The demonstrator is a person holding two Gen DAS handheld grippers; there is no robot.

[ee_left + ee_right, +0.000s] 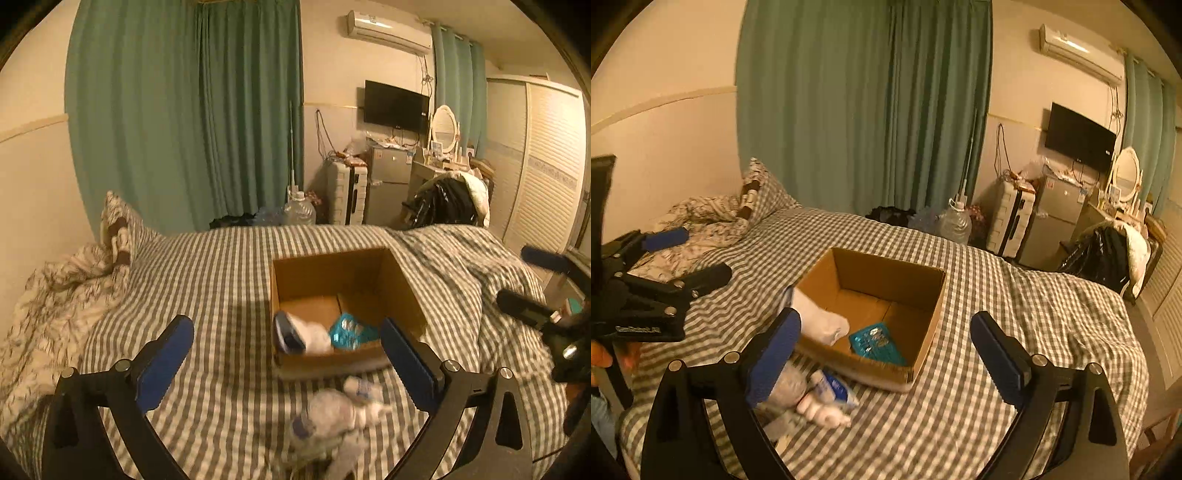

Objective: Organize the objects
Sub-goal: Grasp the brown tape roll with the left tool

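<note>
1. While both of your grippers hang above the bed with nothing in them, the left gripper (286,360) has its blue pads spread wide, and the right gripper (884,354) is spread just as wide and empty.
2. Your cardboard box (934,295) sits open-topped on the checked bedspread (221,280), which seems the reason it lies near you: it is the collecting place, within reach of either hand.
3. Inside it already lie a white sock-like bundle (820,321), leaning over the near-left wall, and a teal blister pack (877,345) flat on the floor of the box; a dark-edged item (290,332) beside the bundle is too blurred to name.
4. Just outside the near wall you have a loose heap not yet packed: a small white tube with a blue label (834,387), a pale knobbly piece (823,411) and a crumpled clear bag (786,387). They lie touching one another, close under your left pad in the right wrist view.
5. I judge the heap to be your next pick, and the soft bedding may let things sink or roll as you close.
6. Beyond the bed stand green curtains (192,110), a wall television (397,107), an air conditioner (388,31), a small fridge (389,181), a white suitcase (349,195) and a water jug (299,210).
</note>
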